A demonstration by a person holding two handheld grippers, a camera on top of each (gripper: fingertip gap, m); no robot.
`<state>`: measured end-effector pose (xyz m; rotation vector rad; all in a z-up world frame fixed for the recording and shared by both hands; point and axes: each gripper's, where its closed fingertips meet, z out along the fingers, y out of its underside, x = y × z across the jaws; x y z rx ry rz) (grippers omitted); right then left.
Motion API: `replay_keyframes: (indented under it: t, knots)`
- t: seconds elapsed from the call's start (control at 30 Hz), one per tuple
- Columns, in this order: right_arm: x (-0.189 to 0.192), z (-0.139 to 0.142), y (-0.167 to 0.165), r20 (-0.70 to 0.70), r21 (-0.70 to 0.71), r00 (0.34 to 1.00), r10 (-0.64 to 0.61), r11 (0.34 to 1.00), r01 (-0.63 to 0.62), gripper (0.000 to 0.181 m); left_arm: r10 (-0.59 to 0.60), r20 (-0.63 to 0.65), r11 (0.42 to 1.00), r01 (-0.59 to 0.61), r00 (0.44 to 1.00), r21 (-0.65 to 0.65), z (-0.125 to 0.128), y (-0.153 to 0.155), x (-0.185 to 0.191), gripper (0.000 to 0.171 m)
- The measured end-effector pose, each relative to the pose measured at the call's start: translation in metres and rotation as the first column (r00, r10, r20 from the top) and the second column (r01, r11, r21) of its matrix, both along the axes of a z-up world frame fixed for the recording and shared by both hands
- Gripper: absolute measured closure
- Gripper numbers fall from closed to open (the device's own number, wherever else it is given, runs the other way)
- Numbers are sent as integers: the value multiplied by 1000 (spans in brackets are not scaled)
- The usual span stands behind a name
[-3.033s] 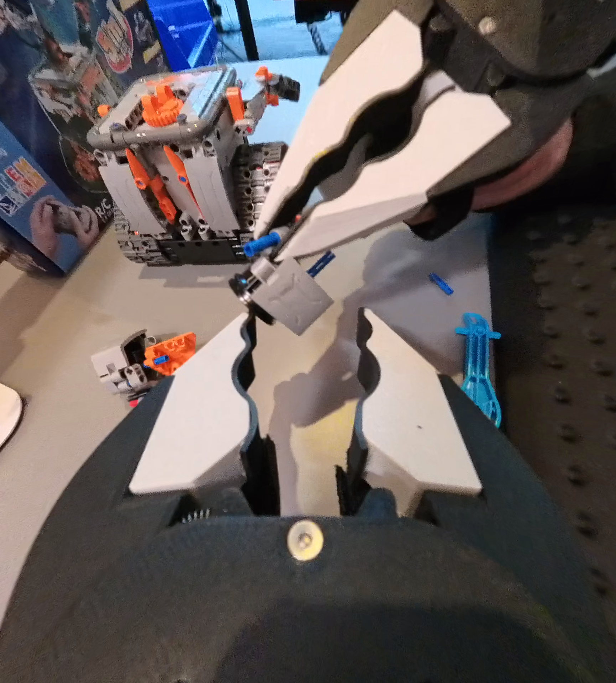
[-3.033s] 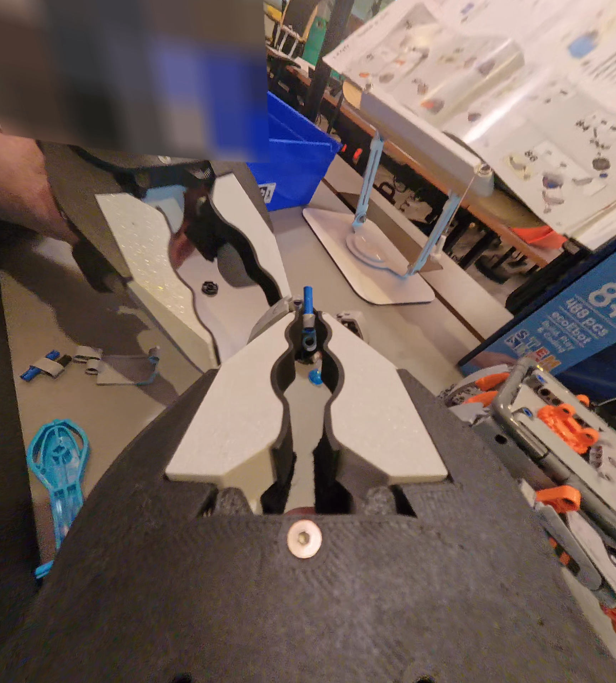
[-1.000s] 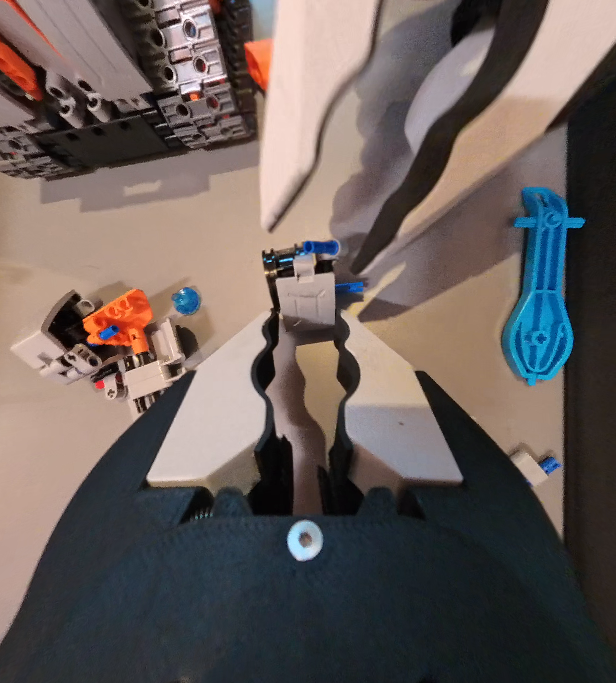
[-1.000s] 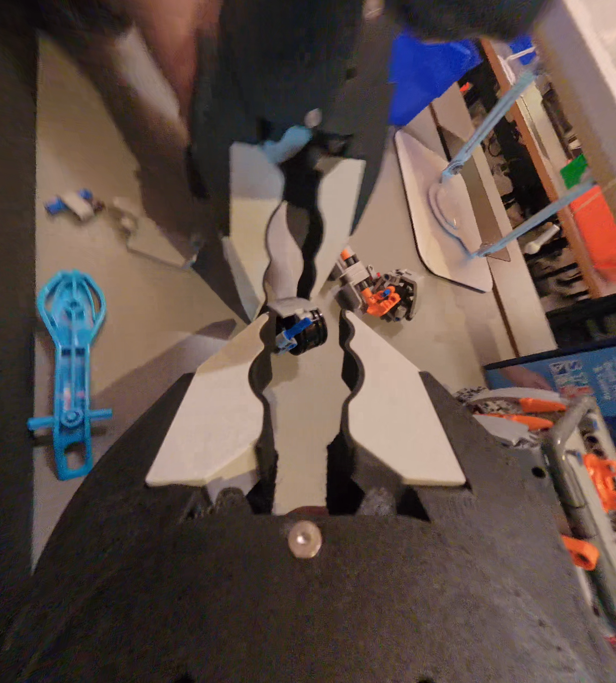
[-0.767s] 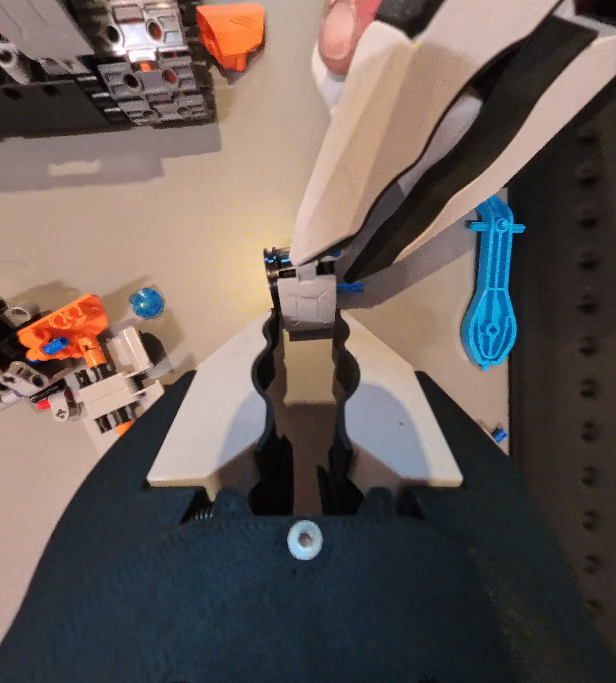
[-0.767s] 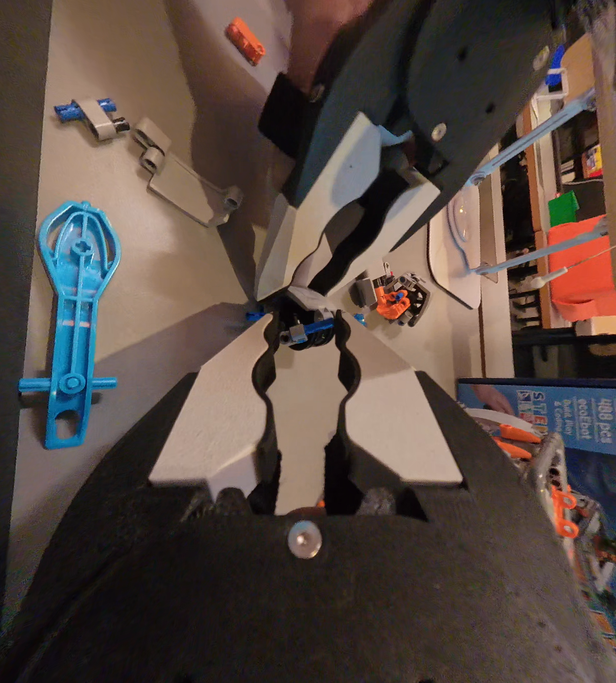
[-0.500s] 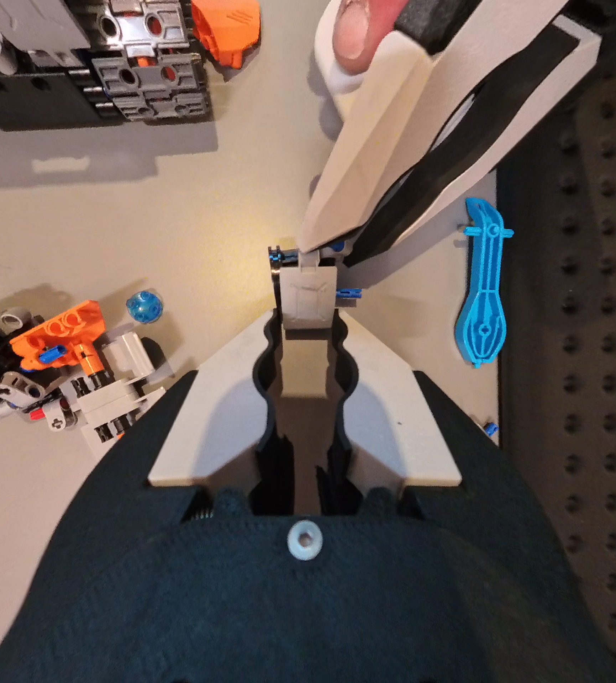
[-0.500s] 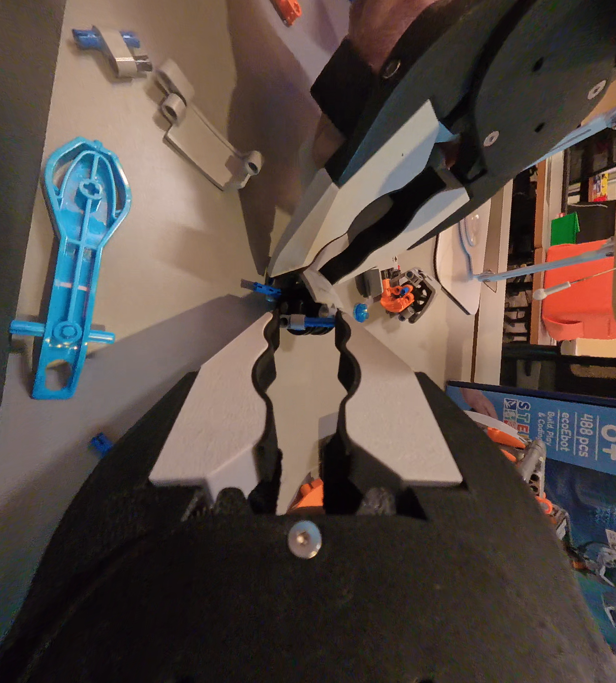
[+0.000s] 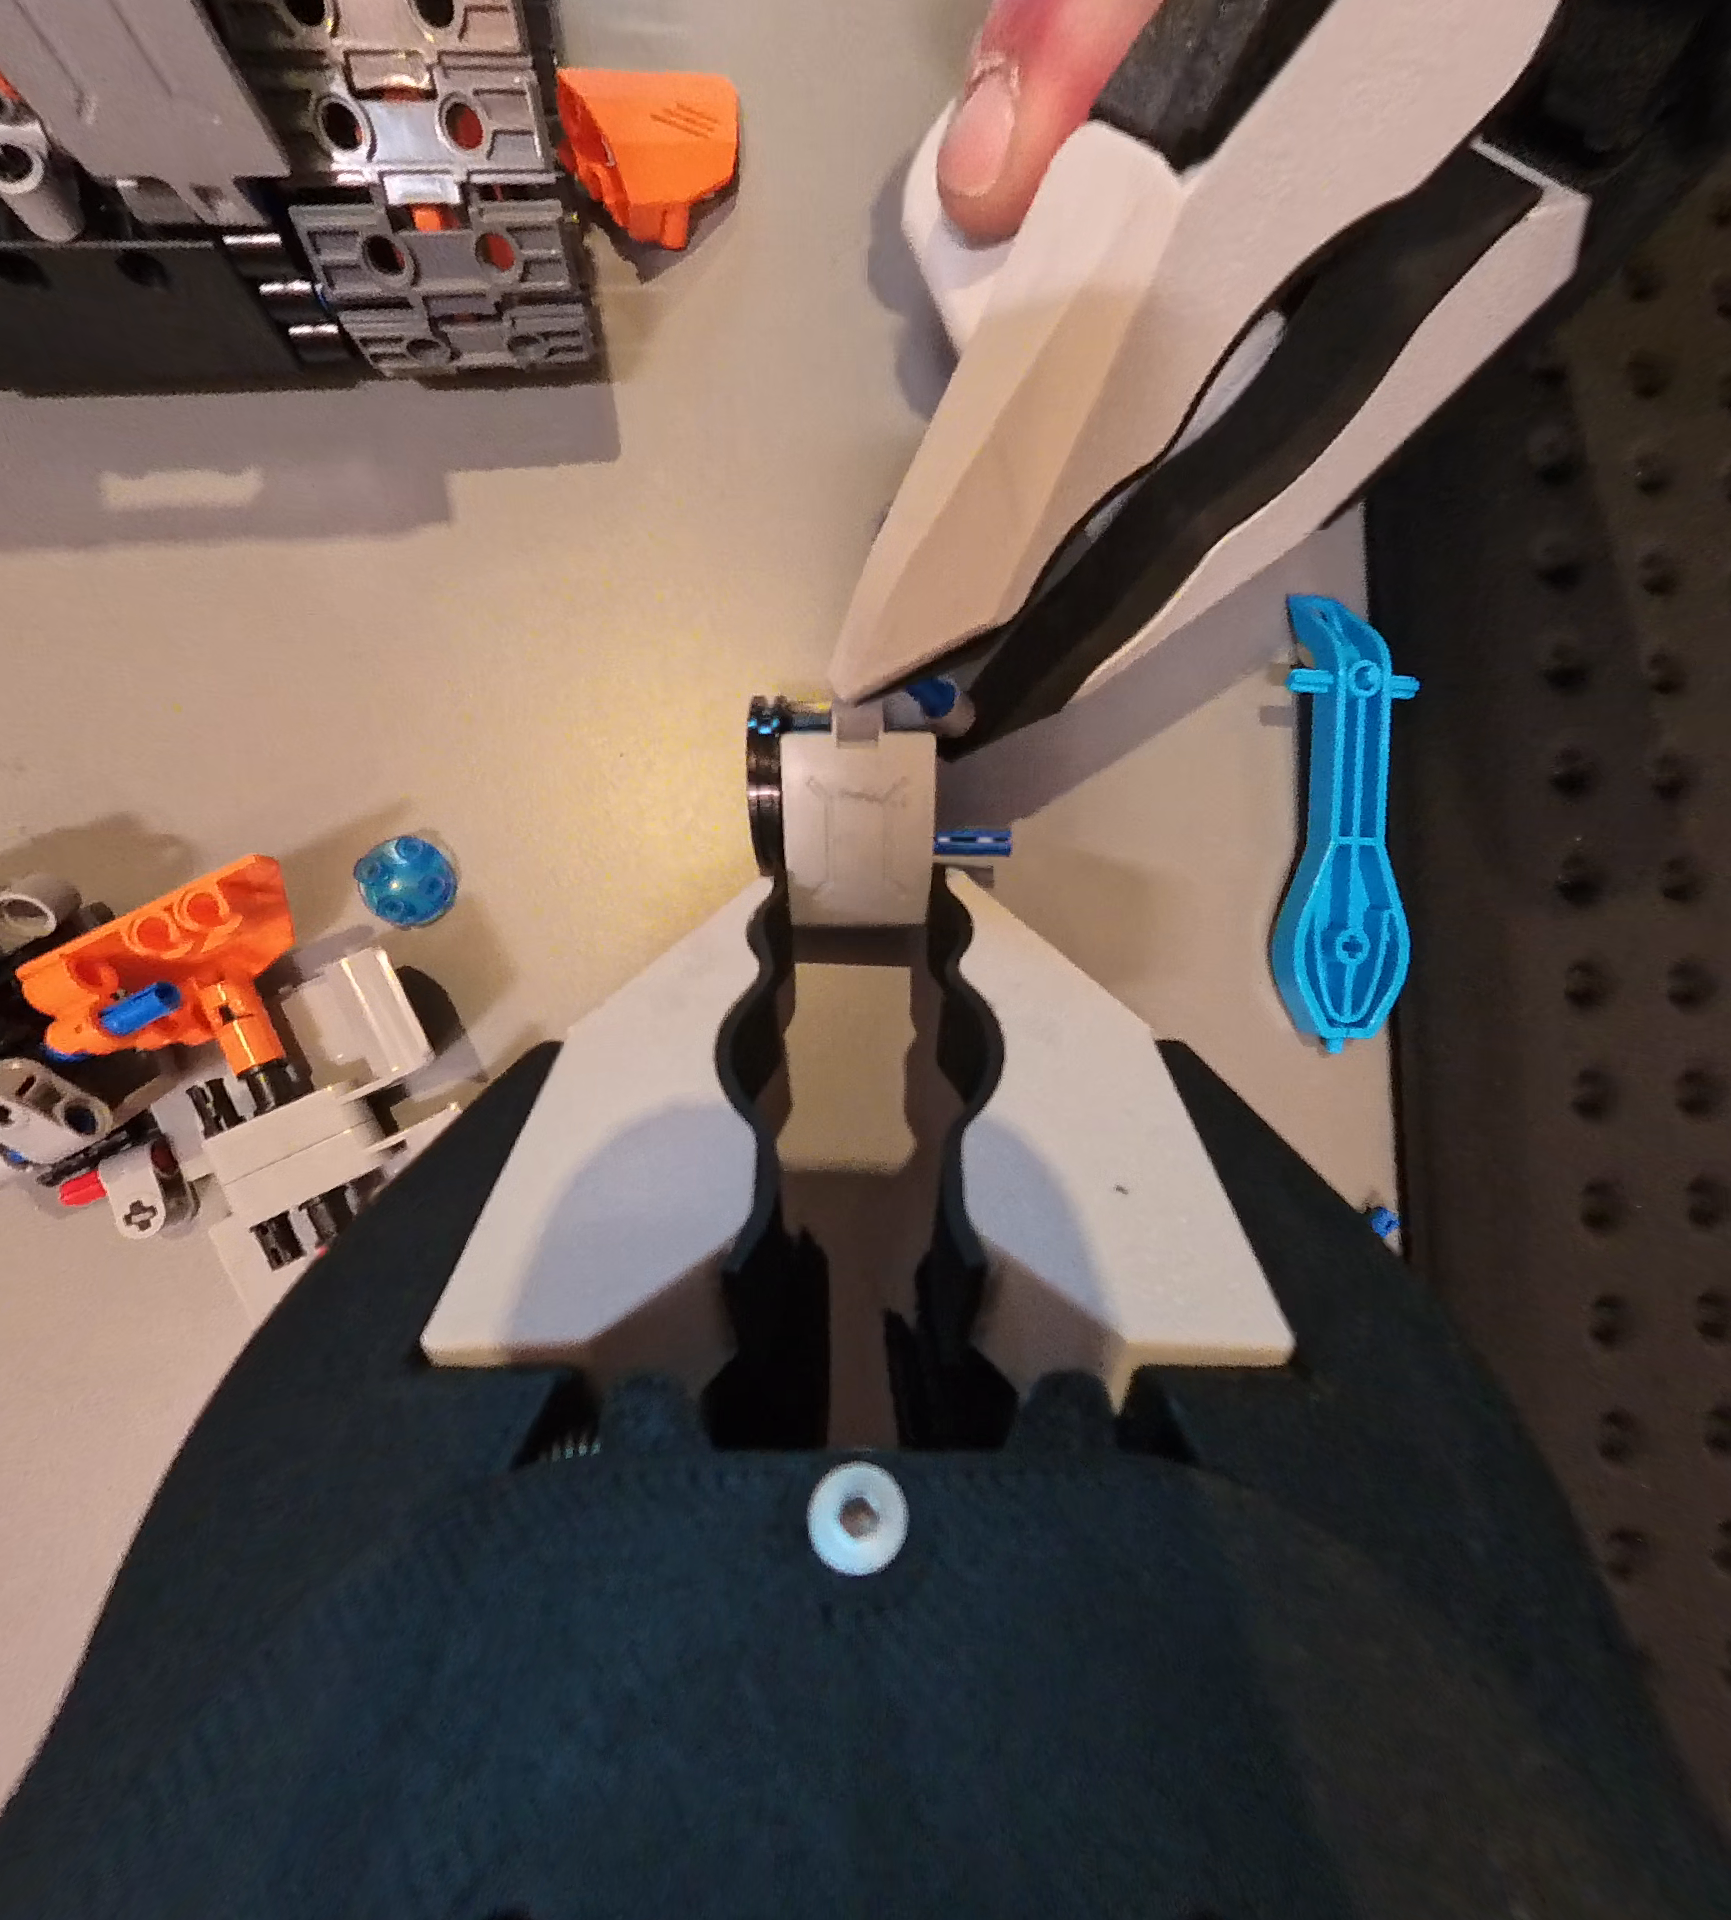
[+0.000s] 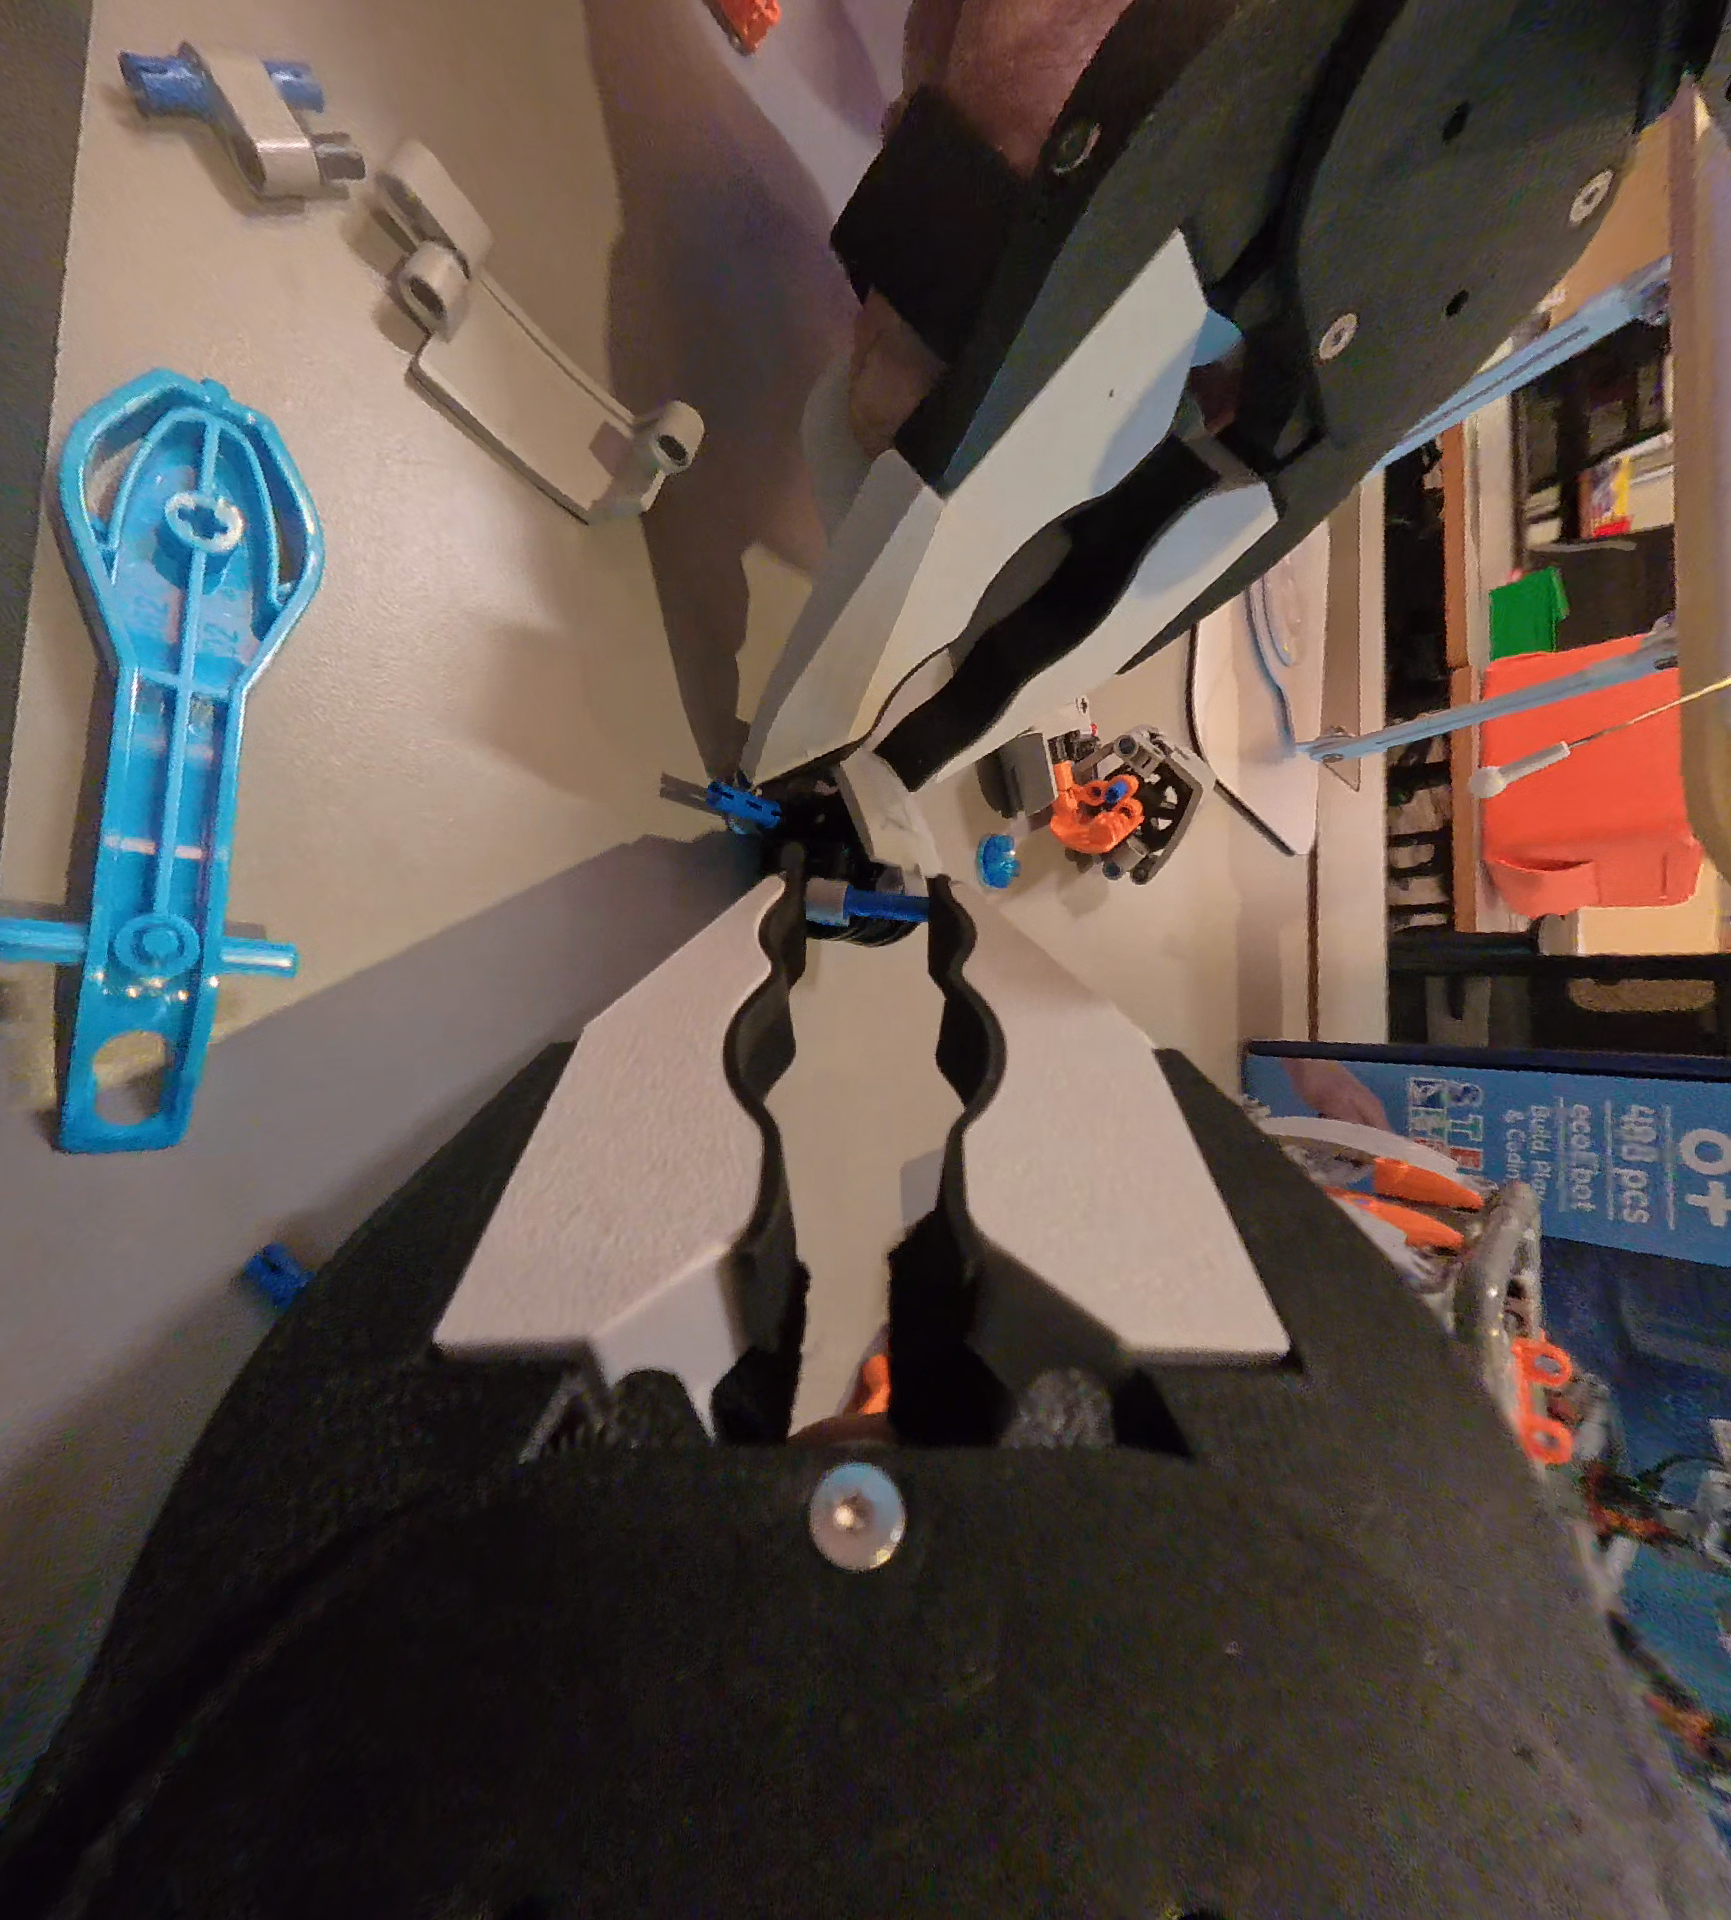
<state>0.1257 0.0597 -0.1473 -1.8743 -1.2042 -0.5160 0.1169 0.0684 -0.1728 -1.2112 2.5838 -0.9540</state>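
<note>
Left tongs (image 9: 861, 894): pinching a small grey panel piece (image 9: 859, 831) at the fingertips, held just above the beige counter (image 9: 321, 644). A black ring sits on the panel's left side and a short blue pin (image 9: 970, 837) sticks out on its right.

Right tongs (image 10: 861, 894): slightly spread, tips either side of a blue axle with a grey bush (image 10: 866, 902) on the far end of the same assembly. Whether the pads actually press on the axle I cannot tell. In the left wrist view these tongs (image 9: 902, 691) come in from the upper right, tips touching the top of the panel piece.

Around it, left wrist view:
- Orange-and-grey sub-assembly (image 9: 165, 1039) lying to the left.
- Translucent blue round stud (image 9: 406, 881) beside it.
- Blue brick separator tool (image 9: 1344, 831) near the counter's right edge, next to a black dotted mat (image 9: 1619, 935).
- Large grey, black and orange tracked model (image 9: 248, 177) at upper left.

Right wrist view: grey hinged panel (image 10: 528, 416) and grey connector with blue pins (image 10: 237, 114) at upper left; blue box (image 10: 1567, 1164) at right.
</note>
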Motion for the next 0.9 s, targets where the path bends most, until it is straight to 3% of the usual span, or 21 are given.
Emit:
replay_keyframes:
  t: [0.1,0.33,0.5,0.63,0.73,0.9]
  knots:
    - [-1,0,0,-80,-24,997,-11,1000,9,160,5,11,1000,-5,1000,-3,0,0,2,149]
    - [-2,1,0,-109,-10,994,7,1000,-8,159,18,21,999,-17,1000,-38,0,0,2,149]
    - [-3,1,-4,-283,-88,959,-8,996,-18,152,19,17,997,-17,1000,-72,0,-1,2,148]
    - [2,-2,-5,-277,-111,961,-24,994,-8,148,22,-8,990,-23,1000,-136,1,-2,1,148]
    - [2,-3,-4,-244,-102,970,-17,995,-8,160,23,-22,986,-26,999,-163,1,-2,1,148]
    - [5,9,0,-272,-55,962,-25,998,10,147,18,-32,985,-23,999,-171,-1,-4,1,148]
